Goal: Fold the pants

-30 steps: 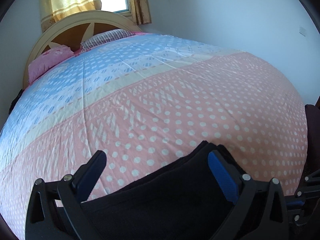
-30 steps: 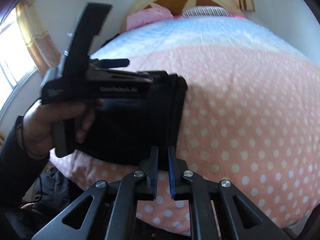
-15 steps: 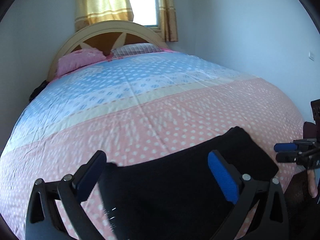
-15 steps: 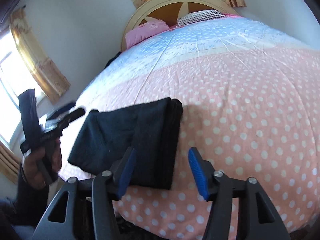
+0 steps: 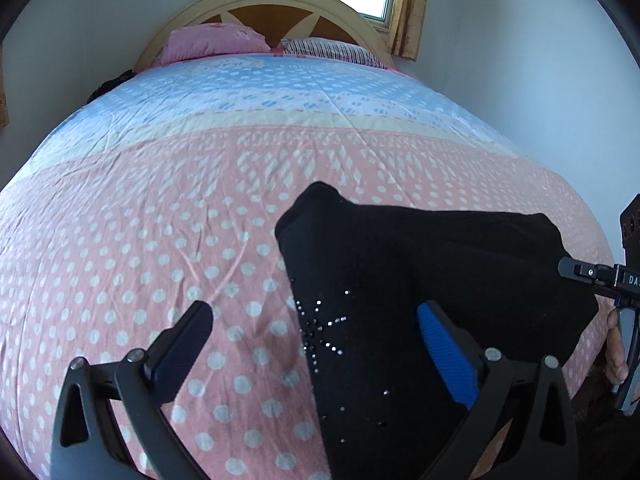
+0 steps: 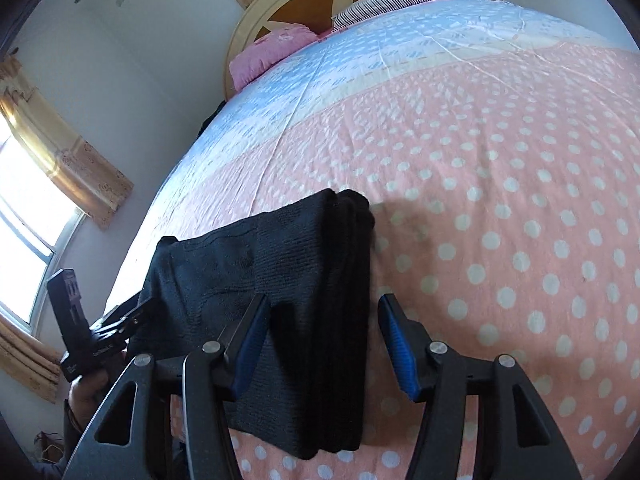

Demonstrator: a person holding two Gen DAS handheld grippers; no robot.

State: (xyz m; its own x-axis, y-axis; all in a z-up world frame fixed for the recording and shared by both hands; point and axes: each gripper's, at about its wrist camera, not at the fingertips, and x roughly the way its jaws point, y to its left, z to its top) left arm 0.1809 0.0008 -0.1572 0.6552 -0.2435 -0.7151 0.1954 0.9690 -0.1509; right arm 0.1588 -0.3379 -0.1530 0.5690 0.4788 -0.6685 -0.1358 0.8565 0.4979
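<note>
The black pants (image 5: 420, 280) lie folded into a thick rectangle near the foot edge of the bed, with small rhinestones on the near part. They also show in the right wrist view (image 6: 304, 300). My left gripper (image 5: 316, 328) is open and empty, its jaws standing above the pants' left edge. My right gripper (image 6: 320, 324) is open and empty above the folded stack's right edge. Each gripper shows at the edge of the other's view, the right one (image 5: 600, 276) and the left one (image 6: 88, 332).
The bed (image 5: 200, 208) has a pink polka-dot and blue cover. A pink pillow (image 5: 212, 40) and a striped pillow (image 5: 332, 50) lie at the curved headboard (image 5: 256, 4). White walls run close on both sides; curtained windows (image 6: 48, 184) are nearby.
My right gripper opened and let go of the pants' edge. Both grippers drew back and rose from the folded pants, which now lie still on the bed.
</note>
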